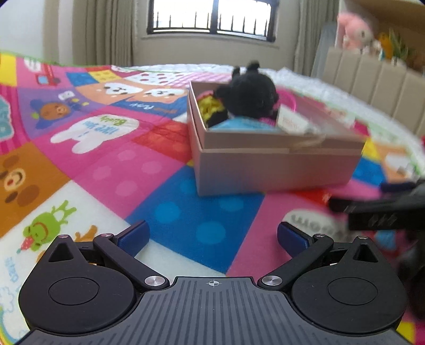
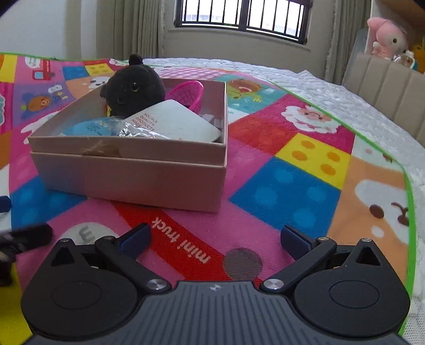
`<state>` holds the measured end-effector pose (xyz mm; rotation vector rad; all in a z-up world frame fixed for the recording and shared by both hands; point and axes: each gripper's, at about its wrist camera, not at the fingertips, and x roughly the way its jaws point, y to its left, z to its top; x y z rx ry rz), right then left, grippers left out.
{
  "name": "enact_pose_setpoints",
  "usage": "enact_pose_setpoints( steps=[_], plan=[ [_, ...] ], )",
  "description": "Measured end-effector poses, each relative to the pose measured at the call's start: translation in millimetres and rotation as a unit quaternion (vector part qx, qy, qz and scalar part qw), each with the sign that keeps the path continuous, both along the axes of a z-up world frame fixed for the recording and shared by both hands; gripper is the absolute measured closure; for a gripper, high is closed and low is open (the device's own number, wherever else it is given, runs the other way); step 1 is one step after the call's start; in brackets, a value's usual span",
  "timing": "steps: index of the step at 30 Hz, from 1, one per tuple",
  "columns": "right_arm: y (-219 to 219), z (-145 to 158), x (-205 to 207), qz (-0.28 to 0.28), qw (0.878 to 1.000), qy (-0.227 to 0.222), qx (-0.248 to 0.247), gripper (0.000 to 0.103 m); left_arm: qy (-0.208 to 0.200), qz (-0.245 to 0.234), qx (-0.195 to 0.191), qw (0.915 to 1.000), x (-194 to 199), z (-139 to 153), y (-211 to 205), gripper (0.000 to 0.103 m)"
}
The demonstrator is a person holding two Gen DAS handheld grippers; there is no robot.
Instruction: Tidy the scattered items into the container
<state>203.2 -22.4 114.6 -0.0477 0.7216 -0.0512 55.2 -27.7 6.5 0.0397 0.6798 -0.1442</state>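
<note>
A tan cardboard box [image 1: 279, 169] [image 2: 132, 180] stands on the colourful play mat. Inside it sit a black plush toy [image 1: 247, 93] [image 2: 132, 85], a pink plastic basket [image 2: 188, 93], a blue pouch [image 1: 244, 124] [image 2: 90, 127], a white packet with red print [image 2: 175, 122] and something yellow [image 1: 209, 106]. My left gripper [image 1: 212, 236] hangs open over the mat in front of the box, nothing between its fingers. My right gripper [image 2: 215, 238] is likewise open and empty, short of the box's near wall. The right gripper's fingers [image 1: 377, 212] show blurred at the left wrist view's right edge.
The play mat [image 2: 292, 185] covers a bed with a white quilt [image 2: 345, 106]. A padded beige headboard [image 2: 393, 85] rises at the right, with a pink plush [image 2: 387, 37] behind it. Curtains and a barred window [image 2: 241, 18] fill the far wall.
</note>
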Motion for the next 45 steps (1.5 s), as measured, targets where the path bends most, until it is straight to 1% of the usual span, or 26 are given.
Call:
enact_pose_setpoints(
  steps=[3, 8, 11, 13, 17, 20, 25, 45],
  plan=[
    [-1.4, -2.5, -3.2, -0.011, 1.0, -0.005, 0.011, 0.0, -0.004, 0.009, 0.003, 0.9999, -1.0, -1.3, -2.0, 0.0],
    [4.8, -4.3, -15.0, -0.017, 0.999, -0.028, -0.003, 0.0, -0.015, 0.011, 0.001, 0.9998, -2.6, -4.0, -0.9, 0.0],
    [5.1, -4.4, -14.4, -0.018, 0.999, -0.029, -0.006, 0.0, -0.015, 0.012, -0.006, 0.9998, -1.9, -3.5, 0.8, 0.0],
    [3.1, -4.6, -13.8, -0.019, 0.999, -0.027, 0.001, 0.0, -0.017, 0.014, -0.006, 0.9997, -2.5, -2.5, 0.7, 0.0],
    [-1.7, -5.3, -13.8, -0.02, 0.999, -0.026, 0.019, 0.0, -0.01, 0.02, 0.012, 0.9997, -2.0, -1.3, -5.1, 0.0],
    [-1.3, -5.6, -13.6, -0.02, 0.999, -0.024, 0.02, 0.0, -0.013, 0.022, 0.019, 0.9995, -3.0, -2.1, -7.3, 0.0],
    [-1.1, -5.5, -13.6, -0.02, 0.999, -0.024, 0.019, 0.0, -0.01, 0.022, 0.005, 0.9997, -2.0, -2.3, -2.8, 0.0],
    [-1.2, -5.3, -13.6, -0.021, 0.999, -0.024, 0.019, 0.0, -0.01, 0.022, 0.008, 0.9997, -1.8, -2.3, -3.9, 0.0]
  ],
)
